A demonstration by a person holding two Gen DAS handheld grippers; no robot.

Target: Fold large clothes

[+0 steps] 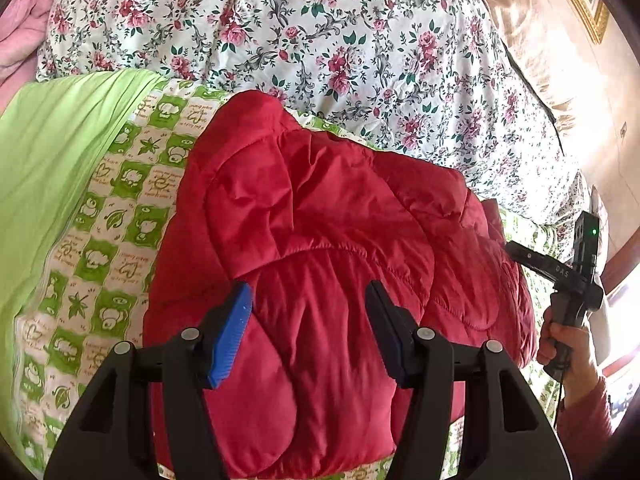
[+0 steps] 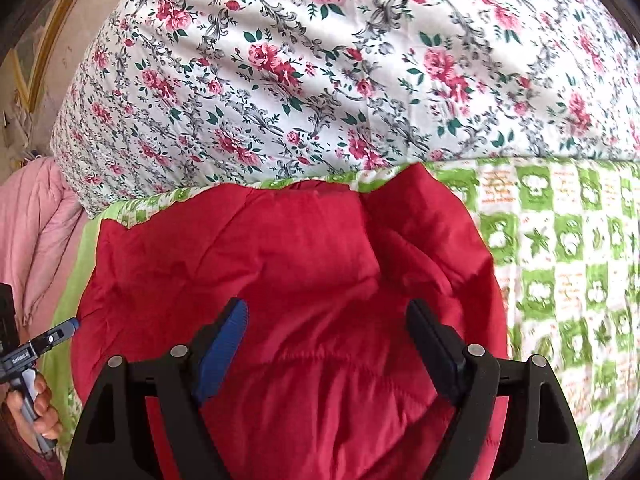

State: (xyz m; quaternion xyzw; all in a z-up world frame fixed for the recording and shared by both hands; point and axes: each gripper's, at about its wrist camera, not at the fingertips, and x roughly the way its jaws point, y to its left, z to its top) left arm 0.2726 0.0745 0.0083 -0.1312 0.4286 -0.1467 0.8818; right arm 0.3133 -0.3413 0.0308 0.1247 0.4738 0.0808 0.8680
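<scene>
both grippers, left (image 1: 308, 332) and right (image 2: 328, 344), hang with jaws apart and empty over the red puffer jacket (image 1: 320, 240), bundled on the green checked quilt (image 1: 104, 208). unpinned, its slippery padding may spring back open.

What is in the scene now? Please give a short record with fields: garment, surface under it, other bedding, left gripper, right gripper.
garment: red quilted padded jacket, lying bunched, partly folded
surface: green and white checked quilt
other bedding: white quilt with pink rose print behind the jacket; plain green sheet; pink cloth
left gripper: open, above the jacket, holding nothing
right gripper: open, above the jacket, holding nothing
</scene>
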